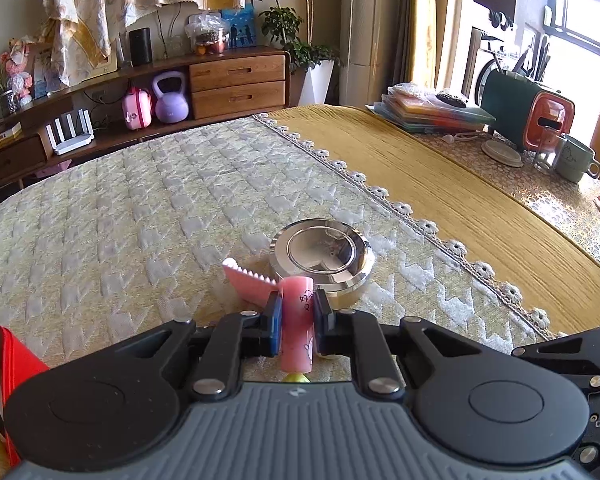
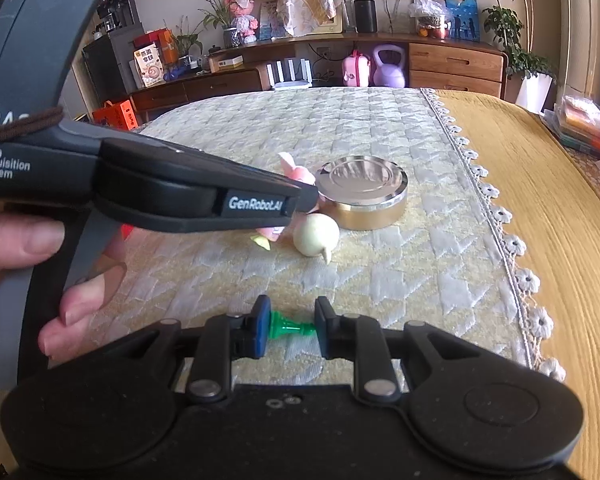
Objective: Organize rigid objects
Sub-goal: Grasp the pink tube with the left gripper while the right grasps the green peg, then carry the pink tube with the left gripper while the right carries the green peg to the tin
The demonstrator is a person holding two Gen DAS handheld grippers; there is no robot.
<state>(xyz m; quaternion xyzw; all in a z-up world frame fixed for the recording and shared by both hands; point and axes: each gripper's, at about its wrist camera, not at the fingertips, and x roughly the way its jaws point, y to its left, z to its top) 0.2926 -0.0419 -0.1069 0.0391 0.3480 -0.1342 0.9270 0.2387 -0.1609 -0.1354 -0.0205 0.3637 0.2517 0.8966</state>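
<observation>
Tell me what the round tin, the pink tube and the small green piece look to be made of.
Round tin: polished metal, probably; its lid mirrors the room and the side shines gold.
Pink tube: seems matte plastic, with an even colour and printed marks.
Green piece: likely glossy moulded plastic, with ribbed rings that catch the light.

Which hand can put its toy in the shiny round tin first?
Probably the left. The left hand-held gripper is clamped on the pink toy right beside the round metal tin. The right hand-held gripper, holding the green piece, sits farther back from the tin.
</observation>
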